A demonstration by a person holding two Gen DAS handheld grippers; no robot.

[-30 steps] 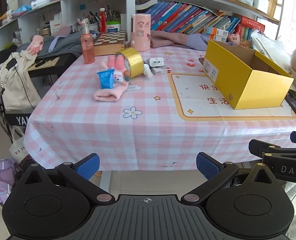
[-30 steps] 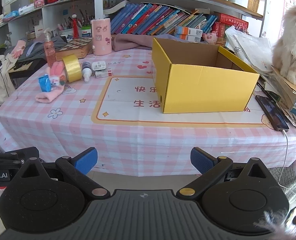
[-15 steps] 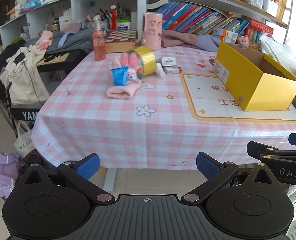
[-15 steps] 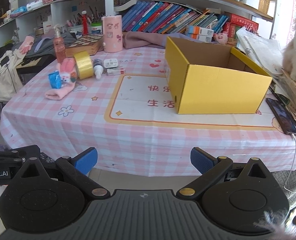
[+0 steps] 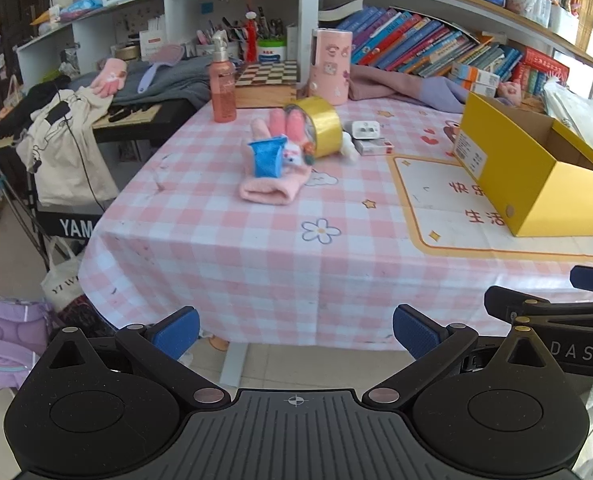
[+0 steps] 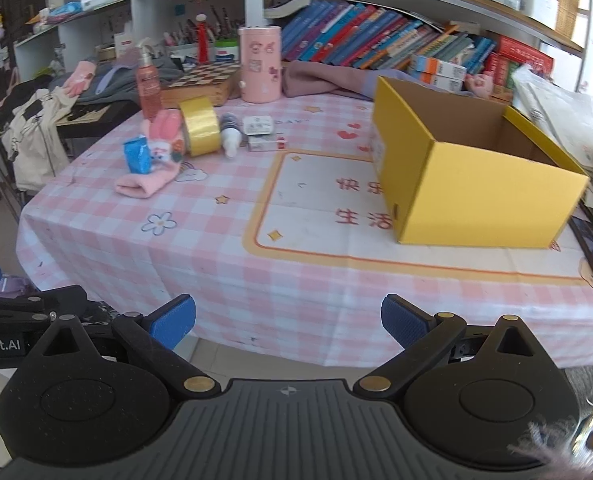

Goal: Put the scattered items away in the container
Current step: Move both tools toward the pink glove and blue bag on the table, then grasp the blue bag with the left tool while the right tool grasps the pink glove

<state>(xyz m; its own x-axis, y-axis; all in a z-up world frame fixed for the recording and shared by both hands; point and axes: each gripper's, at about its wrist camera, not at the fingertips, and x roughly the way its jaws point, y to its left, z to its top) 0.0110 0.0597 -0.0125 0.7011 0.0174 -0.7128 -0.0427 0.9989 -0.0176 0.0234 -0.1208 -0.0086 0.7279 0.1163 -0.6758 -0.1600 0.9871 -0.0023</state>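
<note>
Hovering short of the table's near edge (image 5: 296, 320), the left gripper (image 5: 295, 332) and right gripper (image 6: 288, 322) both hold their fingers spread wide with nothing between them. Beyond the edge lies a bare stretch of checked cloth; the glove (image 5: 274, 184), blue packet (image 5: 267, 156) and tape roll (image 5: 322, 126) cluster at twelve o'clock in the left view. The open yellow box (image 6: 472, 184) sits at one o'clock in the right view, well apart from them.

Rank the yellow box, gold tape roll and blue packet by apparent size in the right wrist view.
1. Yellow box, by far the largest.
2. Gold tape roll.
3. Blue packet, only slightly smaller than the tape.
</note>
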